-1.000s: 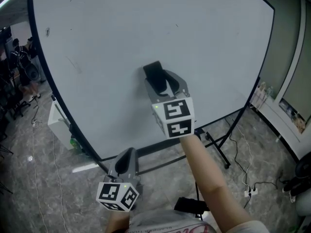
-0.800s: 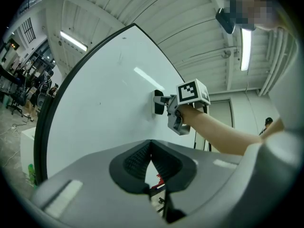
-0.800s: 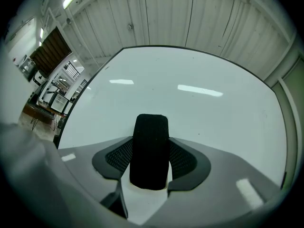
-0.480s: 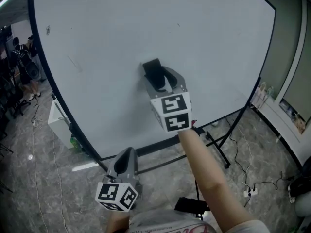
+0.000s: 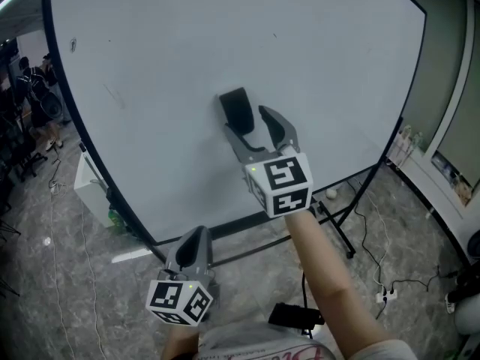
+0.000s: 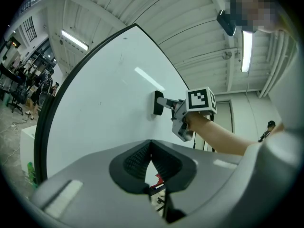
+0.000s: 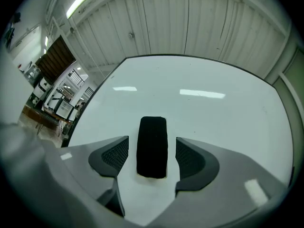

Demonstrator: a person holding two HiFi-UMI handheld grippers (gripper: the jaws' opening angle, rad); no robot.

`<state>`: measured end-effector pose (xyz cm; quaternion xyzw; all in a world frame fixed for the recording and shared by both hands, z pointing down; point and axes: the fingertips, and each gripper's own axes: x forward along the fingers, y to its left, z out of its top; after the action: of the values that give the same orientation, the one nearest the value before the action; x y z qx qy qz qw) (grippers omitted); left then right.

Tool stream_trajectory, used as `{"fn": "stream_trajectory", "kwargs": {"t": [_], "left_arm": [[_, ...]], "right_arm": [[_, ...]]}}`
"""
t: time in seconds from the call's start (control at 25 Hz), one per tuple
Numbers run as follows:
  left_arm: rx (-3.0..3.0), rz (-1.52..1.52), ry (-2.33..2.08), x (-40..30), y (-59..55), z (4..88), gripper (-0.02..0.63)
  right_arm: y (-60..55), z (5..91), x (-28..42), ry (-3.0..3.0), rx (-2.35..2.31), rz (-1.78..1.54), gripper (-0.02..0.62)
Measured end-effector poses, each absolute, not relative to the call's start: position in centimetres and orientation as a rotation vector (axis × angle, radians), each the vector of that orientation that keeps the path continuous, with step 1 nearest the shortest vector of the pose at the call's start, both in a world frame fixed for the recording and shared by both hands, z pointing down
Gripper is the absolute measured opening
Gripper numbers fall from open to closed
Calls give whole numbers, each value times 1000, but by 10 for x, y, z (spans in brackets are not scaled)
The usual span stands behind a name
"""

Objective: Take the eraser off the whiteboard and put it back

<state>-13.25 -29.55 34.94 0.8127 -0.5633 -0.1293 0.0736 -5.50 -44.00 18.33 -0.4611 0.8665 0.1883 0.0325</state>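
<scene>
1. The whiteboard [image 5: 150, 81] stands on a dark stand over a grey stone floor [image 5: 45, 276], and its white face fills most of the head view.
2. The eraser [image 5: 235, 111], a black block, sits upright against the face of the whiteboard near its middle, with its long side running up and down.
3. The right gripper [image 5: 246, 120] is held up to the board, one jaw on each side of the eraser.
4. In the right gripper view the eraser [image 7: 152, 146] stands between the two dark ribbed pads with a strip of white board showing on either side, so neither pad presses on it.
5. The jaws of the right gripper [image 7: 152, 158] are opening and stand wide apart; they have hold of nothing.
6. The cube with square markers [image 5: 279, 184] sits behind those jaws, and a bare forearm [image 5: 322, 276] runs from it towards the bottom of the head view.
7. The left gripper [image 5: 196, 240] hangs low, well apart from the eraser, below the lower edge of the board.
8. In the left gripper view its jaws [image 6: 151, 163] are drawn together, the pads meeting, with nothing held between them.
9. That same view shows the eraser [image 6: 158, 103] from the side, flat against the whiteboard [image 6: 104, 122], with the right gripper's jaw tips beside it.
</scene>
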Motion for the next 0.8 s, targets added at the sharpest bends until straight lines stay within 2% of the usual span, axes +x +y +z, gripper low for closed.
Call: {"fn": "stream_trajectory", "kwargs": {"t": [0.12, 0.24, 0.32, 0.4, 0.8], "left_arm": [[2437, -385, -1684, -132, -295, 351, -2], [2442, -380, -1679, -130, -294, 351, -2], [2441, -381, -1676, -129, -294, 351, -2], [2441, -384, -1671, -127, -294, 352, -2], [2448, -379, -1651, -121, -295, 355, -2]], "right_arm": [[-423, 196, -50, 2692, -1358, 516, 283], [-400, 214, -46, 2723, -1320, 491, 182], [-384, 226, -46, 2738, -1289, 509, 68], [-370, 239, -46, 2758, -1262, 519, 8], [-329, 304, -32, 2816, -1329, 431, 0]]}}
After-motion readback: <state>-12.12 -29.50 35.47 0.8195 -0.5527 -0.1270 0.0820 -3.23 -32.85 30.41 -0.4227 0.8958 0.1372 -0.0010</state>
